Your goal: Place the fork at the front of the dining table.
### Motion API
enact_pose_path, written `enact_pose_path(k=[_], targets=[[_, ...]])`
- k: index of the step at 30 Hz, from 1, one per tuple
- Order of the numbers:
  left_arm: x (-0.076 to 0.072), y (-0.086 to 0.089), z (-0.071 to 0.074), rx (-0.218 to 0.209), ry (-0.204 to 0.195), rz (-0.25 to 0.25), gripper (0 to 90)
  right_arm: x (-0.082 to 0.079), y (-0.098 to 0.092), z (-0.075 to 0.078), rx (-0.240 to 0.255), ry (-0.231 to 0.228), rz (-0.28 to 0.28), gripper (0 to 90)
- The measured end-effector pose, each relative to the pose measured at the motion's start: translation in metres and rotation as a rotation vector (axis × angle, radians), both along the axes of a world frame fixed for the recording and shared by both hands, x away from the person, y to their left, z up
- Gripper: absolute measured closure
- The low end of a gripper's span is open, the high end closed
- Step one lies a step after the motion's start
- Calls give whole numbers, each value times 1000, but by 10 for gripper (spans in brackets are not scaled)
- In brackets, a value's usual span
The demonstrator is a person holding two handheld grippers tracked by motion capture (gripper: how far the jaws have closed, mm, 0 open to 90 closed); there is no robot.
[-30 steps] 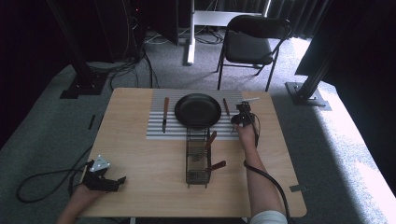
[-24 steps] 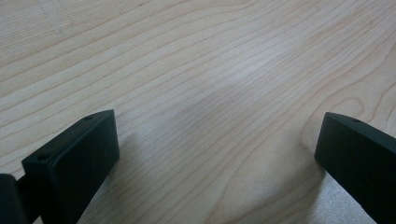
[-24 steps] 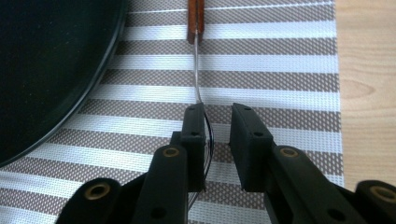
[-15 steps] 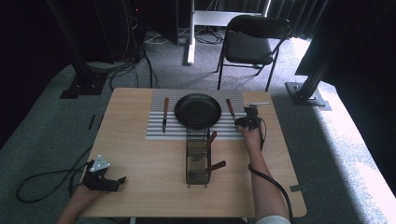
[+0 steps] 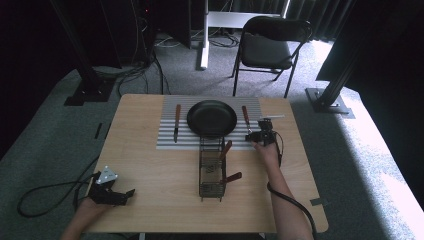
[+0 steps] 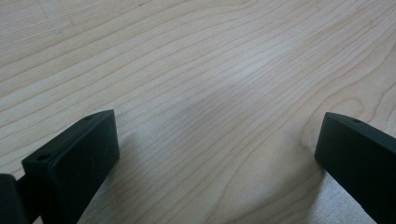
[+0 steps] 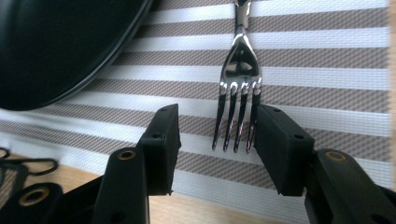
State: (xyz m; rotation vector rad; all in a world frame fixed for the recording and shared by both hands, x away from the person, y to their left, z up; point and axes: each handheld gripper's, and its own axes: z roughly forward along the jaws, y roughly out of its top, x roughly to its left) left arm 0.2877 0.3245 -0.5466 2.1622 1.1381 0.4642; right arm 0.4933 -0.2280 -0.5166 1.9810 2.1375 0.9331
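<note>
Looks like laying a place for a meal on the table [image 5: 150, 170]. Done so far, by the look of it: plate [image 5: 212, 118] set in the middle of the striped mat [image 5: 167, 140], knife [image 5: 176, 122] laid on the mat just left of the plate, fork [image 7: 240, 70] laid flat on the mat just right of the plate, handle pointing away and prongs pointing back at the person. About the right gripper [image 5: 252, 136]: sitting low at the near end of the fork, jaws just been opening and now partly apart, with the prongs between them but not squeezed, a small gap on each side. So, most likely, letting the fork go and not picking it up, though hard to be sure. About the left gripper [image 5: 125, 194]: resting on the bare wood at the near left corner, far from everything, jaws wide apart, holding nothing. Left to do, probably: pulling the right gripper back off the fork without bumping it crooked, then maybe going to the wire basket [image 5: 212, 170] in front of the plate, with two more wooden handles sticking out of it. Cannot tell what kind of tools those are. Maybe one or both to go on the mat too. So more than half done, at a guess, with the fork nearly finished.
</note>
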Motion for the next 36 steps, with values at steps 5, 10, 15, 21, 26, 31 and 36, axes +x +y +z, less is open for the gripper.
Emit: enact_pose_path(k=[5, 10, 15, 21, 26, 31, 36], targets=[[0, 0, 0, 0, 0, 0, 0, -2, 7, -3, 26, -7, 15, 470], [0, 0, 0, 0, 0, 0, 0, -3, 13, -4, 13, -18, 44, 434], [0, 0, 0, 0, 0, 0, 0, -5, 12, -3, -4, -51, 39, 330], [0, 0, 0, 0, 0, 0, 0, -12, 11, -1, -49, -121, 65, 177], [0, 0, 0, 0, 0, 0, 0, -21, 5, 1, -48, -176, 31, 140], [0, 0, 0, 0, 0, 0, 0, -32, -1, 1, -88, -206, 15, 136], [0, 0, 0, 0, 0, 0, 0, -43, -10, -3, -122, -219, -13, 137]])
